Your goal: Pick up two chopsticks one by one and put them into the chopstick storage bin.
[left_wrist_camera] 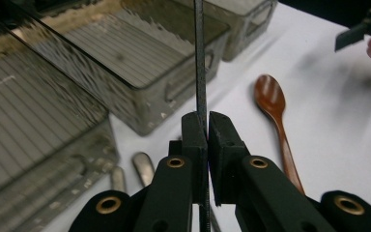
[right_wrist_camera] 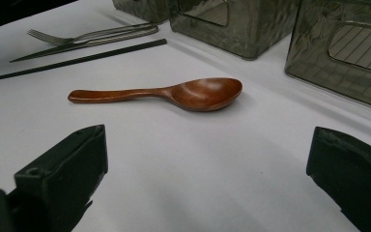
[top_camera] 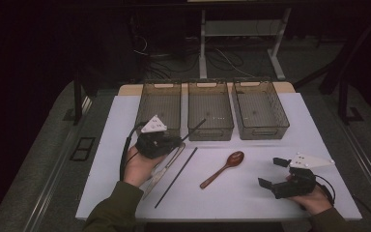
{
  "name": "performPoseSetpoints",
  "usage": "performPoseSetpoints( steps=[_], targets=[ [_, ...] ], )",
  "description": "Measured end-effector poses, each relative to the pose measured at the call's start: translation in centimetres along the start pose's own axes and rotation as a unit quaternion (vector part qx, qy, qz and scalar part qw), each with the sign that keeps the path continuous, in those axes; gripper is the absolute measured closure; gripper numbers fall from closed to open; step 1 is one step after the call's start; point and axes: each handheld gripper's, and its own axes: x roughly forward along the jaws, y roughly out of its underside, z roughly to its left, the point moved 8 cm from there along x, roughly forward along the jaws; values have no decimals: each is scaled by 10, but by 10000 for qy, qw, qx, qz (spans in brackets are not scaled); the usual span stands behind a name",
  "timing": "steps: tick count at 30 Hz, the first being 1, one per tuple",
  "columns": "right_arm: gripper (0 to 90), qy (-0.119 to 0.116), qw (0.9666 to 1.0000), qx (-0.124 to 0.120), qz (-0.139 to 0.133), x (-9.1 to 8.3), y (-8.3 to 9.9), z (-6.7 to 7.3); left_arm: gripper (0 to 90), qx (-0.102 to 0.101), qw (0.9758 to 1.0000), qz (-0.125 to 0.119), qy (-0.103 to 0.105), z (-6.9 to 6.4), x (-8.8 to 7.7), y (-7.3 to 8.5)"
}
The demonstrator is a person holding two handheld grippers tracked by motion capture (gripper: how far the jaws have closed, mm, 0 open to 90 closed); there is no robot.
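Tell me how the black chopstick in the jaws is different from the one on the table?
The held chopstick is pinched in the left gripper and lifted, its far end pointing toward the middle bin. The other chopstick lies flat on the white table, untouched, beside the fork. Both are thin, straight and black.

Three smoky clear plastic bins (top_camera: pixel 210 116), two thin black chopsticks (top_camera: pixel 176 178) (one held up), one brown wooden spoon (top_camera: pixel 223 168), one metal fork (right_wrist_camera: pixel 84 35), one metal knife (right_wrist_camera: pixel 53 50).
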Motion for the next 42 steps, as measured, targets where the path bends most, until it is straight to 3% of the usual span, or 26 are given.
performPoseSetpoints(
  steps=[17, 27, 30, 39, 42],
  targets=[
    [3, 6, 10000, 27, -35, -1, -1, 0, 855, -223, 9991, -108, -333, 52, 1, -38],
    [3, 11, 10000, 19, -27, -2, 0, 0, 855, -218, 9978, -127, -611, 83, 6, -58],
    [3, 8, 10000, 26, -20, -1, 0, 0, 855, -149, 9973, -93, -713, 96, 7, -62],
    [3, -1, 10000, 36, -59, -3, -1, 1, 855, -288, 9958, -198, -852, 136, 12, -68],
    [3, -5, 10000, 61, -79, -3, -1, 1, 854, -396, 9948, -385, -856, 146, 13, -70]
  ],
)
